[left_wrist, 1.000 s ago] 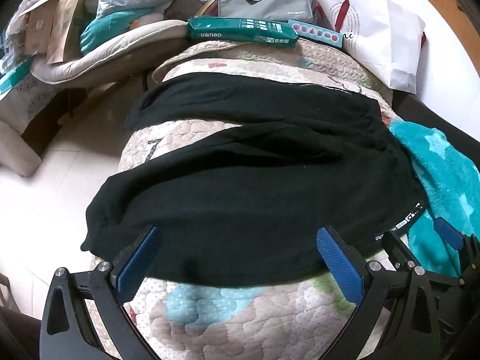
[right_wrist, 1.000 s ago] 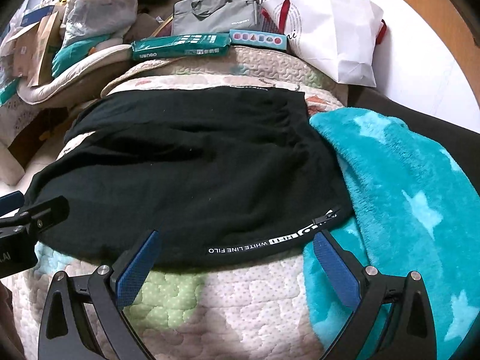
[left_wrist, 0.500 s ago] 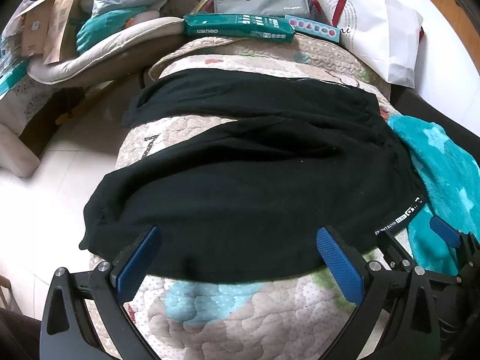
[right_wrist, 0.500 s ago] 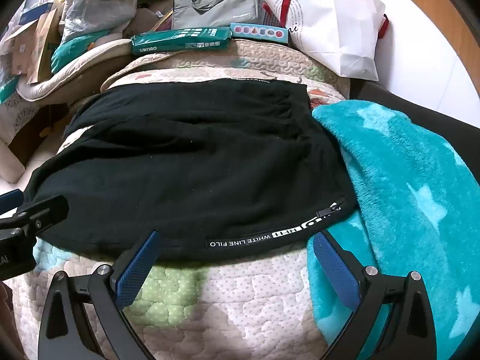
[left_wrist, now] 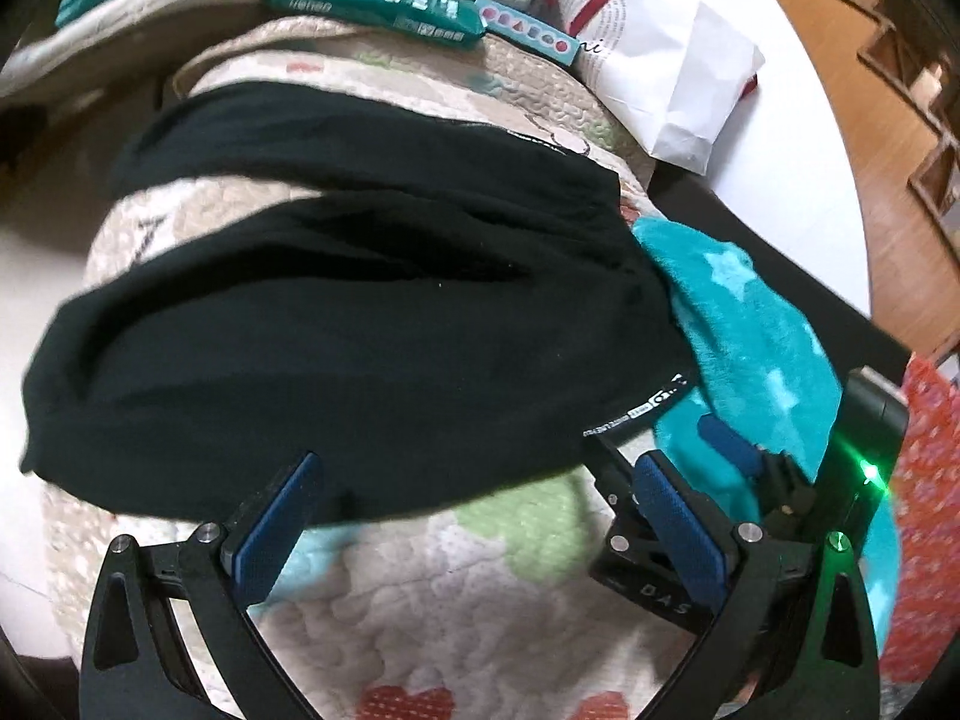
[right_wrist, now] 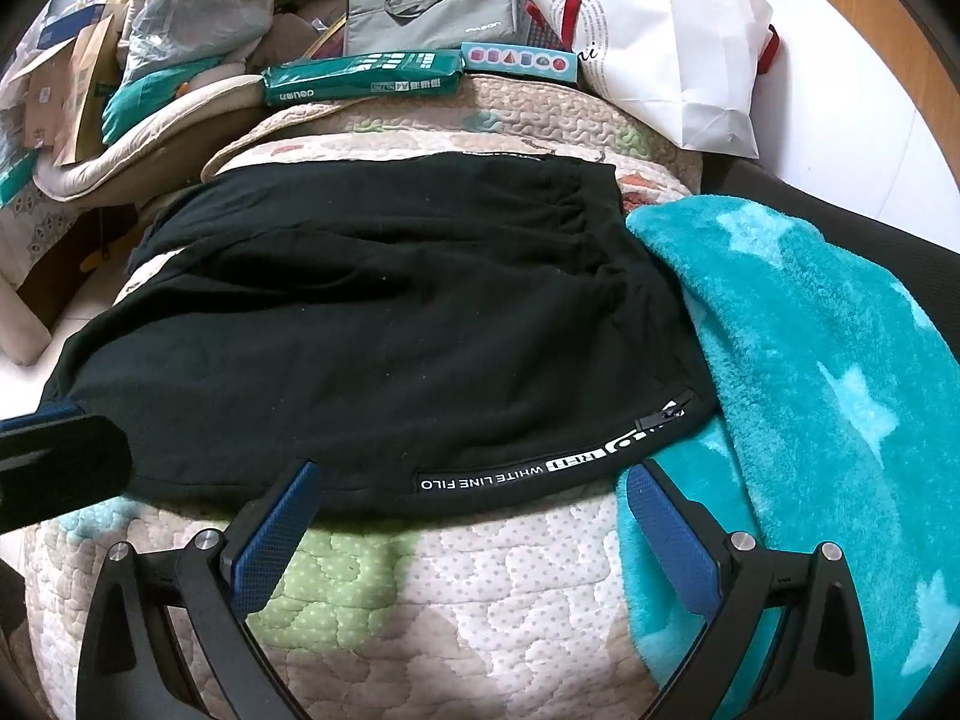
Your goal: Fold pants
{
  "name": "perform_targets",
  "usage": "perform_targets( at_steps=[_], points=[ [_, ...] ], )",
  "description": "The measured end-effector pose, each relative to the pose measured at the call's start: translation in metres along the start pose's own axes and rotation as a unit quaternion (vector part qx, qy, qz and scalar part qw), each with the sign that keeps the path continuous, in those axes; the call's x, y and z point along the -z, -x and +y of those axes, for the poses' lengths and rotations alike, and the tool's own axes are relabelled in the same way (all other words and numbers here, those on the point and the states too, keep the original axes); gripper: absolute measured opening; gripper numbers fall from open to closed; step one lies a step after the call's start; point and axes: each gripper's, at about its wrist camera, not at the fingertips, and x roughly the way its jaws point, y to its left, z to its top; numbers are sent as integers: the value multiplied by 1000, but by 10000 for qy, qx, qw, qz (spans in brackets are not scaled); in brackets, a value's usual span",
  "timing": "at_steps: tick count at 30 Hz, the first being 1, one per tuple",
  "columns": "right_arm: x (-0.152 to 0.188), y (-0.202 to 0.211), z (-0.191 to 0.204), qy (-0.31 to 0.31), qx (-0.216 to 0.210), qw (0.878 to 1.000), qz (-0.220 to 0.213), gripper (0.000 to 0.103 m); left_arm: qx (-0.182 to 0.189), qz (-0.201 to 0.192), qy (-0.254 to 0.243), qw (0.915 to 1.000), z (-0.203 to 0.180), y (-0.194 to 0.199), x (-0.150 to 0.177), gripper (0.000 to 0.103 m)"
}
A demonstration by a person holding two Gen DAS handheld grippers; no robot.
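Two hand-held grippers hover low over a quilt (right_wrist: pixel 480 588), both with jaws spread wide and nothing between them. Black pants (right_wrist: pixel 384 336) lie flat on the quilt just ahead of the fingers, waistband to the right and legs running off to the left, with the quilt showing in the gap between the legs.

Ahead of the right hand-held gripper (right_wrist: pixel 468 516), the near hem of the pants carries a white printed strip (right_wrist: pixel 516 471) and a zip (right_wrist: pixel 663 411); its left fingertip (right_wrist: pixel 282 516) sits at the hem edge, and its right fingertip (right_wrist: pixel 666 516) is at the border of a teal star blanket (right_wrist: pixel 810 360) that lies right of the waistband, touching it. Whether the tips touch the cloth cannot be told.

In the left wrist view, which is blurred, the left hand-held gripper (left_wrist: pixel 474 510) faces the near leg of the pants (left_wrist: pixel 336 348), its left fingertip (left_wrist: pixel 282 510) at the hem. The other gripper (left_wrist: pixel 666 492) shows just beyond its right finger, beside the blanket (left_wrist: pixel 762 342).

Far ahead of both, past the pants, lie a green packet (right_wrist: pixel 360 78), a grey bag (right_wrist: pixel 438 6) and a white paper bag (right_wrist: pixel 678 54).
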Motion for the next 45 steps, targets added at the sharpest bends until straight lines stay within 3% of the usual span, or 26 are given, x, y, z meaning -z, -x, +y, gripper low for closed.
perform_targets(
  at_steps=[4, 10, 12, 15, 19, 23, 28, 31, 33, 36, 45],
  points=[
    [0, 0, 1, 0, 2, 10000, 14, 103, -91, -16, 258, 9996, 9, -1, -4, 103],
    [0, -1, -1, 2, -5, 10000, 19, 103, -952, -354, 296, 9944, 14, 4, -8, 103],
    [0, -2, -1, 1, -5, 10000, 21, 103, -1286, -649, 245, 9893, 11, 10, -10, 103],
    [0, -2, -1, 5, 1, 10000, 24, 103, -1688, -1411, -15, 9755, 3, 29, -9, 103],
    [-4, 2, -2, -47, -29, 10000, 2, 103, -1747, -2143, -526, 9596, -8, 51, -6, 103],
    [-8, 5, -5, -141, -138, 9998, -4, 103, -1683, -2380, -1170, 9494, -30, 67, -10, 103],
    [-14, 8, -13, -380, -350, 9987, 42, 103, -1725, -2125, -1910, 9427, -57, 70, -26, 103],
    [-16, 9, -19, -485, -395, 9980, 65, 103, -2134, -2011, -2206, 9302, -68, 64, -32, 103],
    [-18, 8, -25, -597, -450, 9971, 105, 103, -2392, -1808, -2247, 9272, -69, 53, -38, 103],
    [-19, 7, -33, -760, -509, 9957, 163, 103, -2633, -1386, -2100, 9313, -63, 34, -47, 103],
    [-18, -9, -34, -883, -607, 9931, 479, 103, -2621, -669, -1898, 9438, -42, -2, -54, 103]
  ],
)
